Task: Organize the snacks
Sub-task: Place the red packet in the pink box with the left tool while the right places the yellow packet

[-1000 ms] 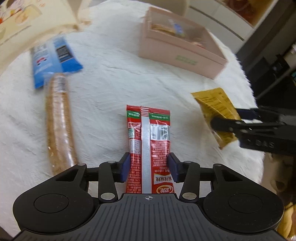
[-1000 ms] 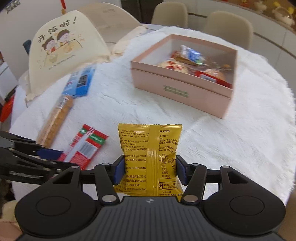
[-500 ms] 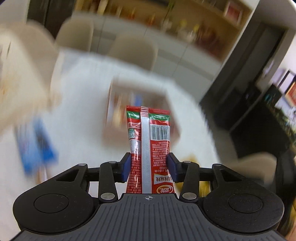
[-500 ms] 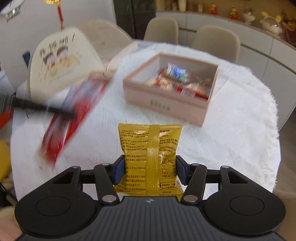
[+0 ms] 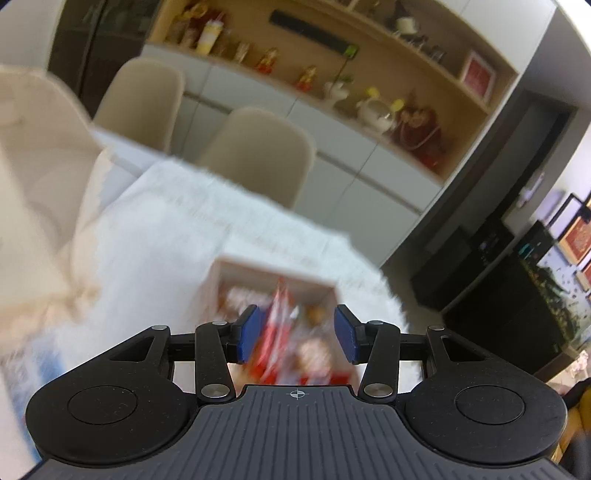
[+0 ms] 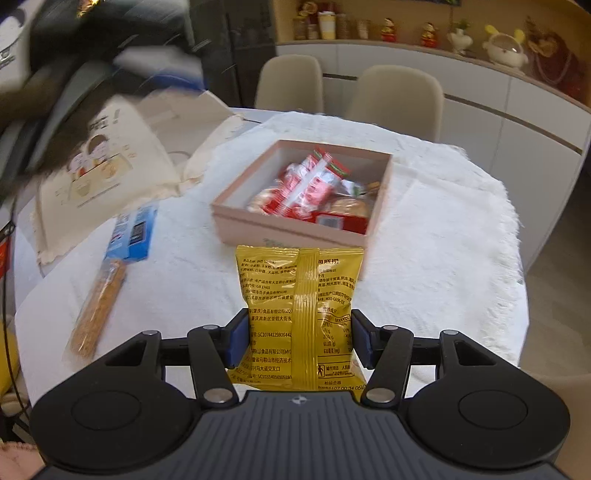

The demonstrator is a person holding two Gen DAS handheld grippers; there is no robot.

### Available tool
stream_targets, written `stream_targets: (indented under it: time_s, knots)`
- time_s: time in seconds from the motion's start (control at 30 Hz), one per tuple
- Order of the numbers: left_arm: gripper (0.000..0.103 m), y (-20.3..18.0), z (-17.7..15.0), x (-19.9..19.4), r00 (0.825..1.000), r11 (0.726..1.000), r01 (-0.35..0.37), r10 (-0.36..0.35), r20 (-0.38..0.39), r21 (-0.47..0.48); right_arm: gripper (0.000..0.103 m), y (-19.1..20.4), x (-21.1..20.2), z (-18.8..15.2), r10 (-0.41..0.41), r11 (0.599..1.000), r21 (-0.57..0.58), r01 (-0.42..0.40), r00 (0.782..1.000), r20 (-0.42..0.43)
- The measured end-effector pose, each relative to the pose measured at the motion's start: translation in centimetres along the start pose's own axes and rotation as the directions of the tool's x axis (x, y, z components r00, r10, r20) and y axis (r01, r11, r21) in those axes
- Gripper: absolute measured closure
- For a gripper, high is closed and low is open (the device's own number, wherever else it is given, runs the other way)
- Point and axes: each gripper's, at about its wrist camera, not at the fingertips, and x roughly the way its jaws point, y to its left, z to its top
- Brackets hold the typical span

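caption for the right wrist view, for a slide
Right gripper holds a yellow snack packet before the pink box.

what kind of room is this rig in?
Most likely a home dining room. A round table under a white cloth has beige dining chairs pulled up to it, and behind them runs a white sideboard with figurines and ornaments on the shelf above.

White fuzzy cloth (image 6: 443, 229) covers the round worktop. Cream fabric bag with cartoon print (image 6: 99, 177) at the worktop's far left edge. Two beige chairs (image 6: 395, 99) behind the far edge. Wall cabinet shelf (image 6: 406, 33) holds figurines and jars.
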Motion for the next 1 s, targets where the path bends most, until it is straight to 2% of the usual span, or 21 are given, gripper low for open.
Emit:
stream_targets:
  time_s: [0.13, 0.2, 0.23, 0.27, 0.37, 0.43, 0.6, 0.73, 0.8, 0.9, 1.0]
  knots:
    - [0.053, 2.9, -3.3, -0.9, 0.998, 0.997, -0.033, 0.029, -0.055, -0.071, 0.047, -1.1, -0.7, 7.1, 0.038, 0.999, 0.015, -0.04, 0.997, 0.074]
    - [0.053, 4.5, -4.7, -1.5, 0.997, 0.99, -0.06, 0.052, -0.063, -0.125, 0.041, -0.9, 0.0, 11.9, -0.008, 1.0, 0.01, 0.007, 0.995, 0.1]
    - [0.053, 5.5, -5.2, -1.9, 0.996, 0.987, -0.072, 0.063, -0.065, -0.144, 0.029, -0.8, 0.7, 13.7, -0.028, 1.0, 0.005, 0.028, 0.994, 0.102]
    - [0.053, 6.2, -5.7, -2.4, 0.995, 0.983, -0.09, 0.08, -0.066, -0.162, 0.025, -0.7, 1.5, 15.4, -0.036, 0.999, -0.004, 0.036, 0.995, 0.091]
    - [0.053, 8.6, -7.6, -4.6, 0.982, 0.965, -0.183, 0.173, -0.069, -0.187, 0.025, -1.1, 3.3, 18.1, 0.004, 0.999, 0.04, -0.007, 0.998, 0.061]
    - [0.053, 10.4, -8.9, -5.9, 0.967, 0.945, -0.252, 0.239, -0.085, -0.211, 0.025, -0.9, 4.4, 18.0, 0.033, 0.998, 0.057, -0.036, 0.998, 0.044]
    - [0.053, 14.9, -11.8, -8.4, 0.94, 0.876, -0.341, 0.322, -0.112, -0.34, 0.025, 2.0, 7.8, 14.6, 0.075, 0.997, 0.02, -0.074, 0.995, -0.06]
    - [0.053, 17.2, -13.6, -9.6, 0.924, 0.827, -0.379, 0.366, -0.114, -0.415, 0.025, 6.8, 10.9, 10.1, 0.157, 0.985, -0.043, -0.166, 0.973, -0.167]
    - [0.053, 17.8, -14.1, -10.0, 0.919, 0.815, -0.391, 0.375, -0.125, -0.427, 0.025, 9.3, 12.4, 8.4, 0.198, 0.974, -0.067, -0.218, 0.954, -0.224]
    - [0.053, 17.8, -14.4, -10.0, 0.909, 0.813, -0.415, 0.391, -0.144, -0.408, 0.025, 13.4, 14.3, 6.9, 0.238, 0.955, -0.104, -0.279, 0.925, -0.295]
    - [0.053, 17.6, -14.7, -10.6, 0.893, 0.813, -0.449, 0.421, -0.157, -0.371, 0.025, 17.6, 15.8, 7.1, 0.243, 0.939, -0.166, -0.3, 0.924, -0.294]
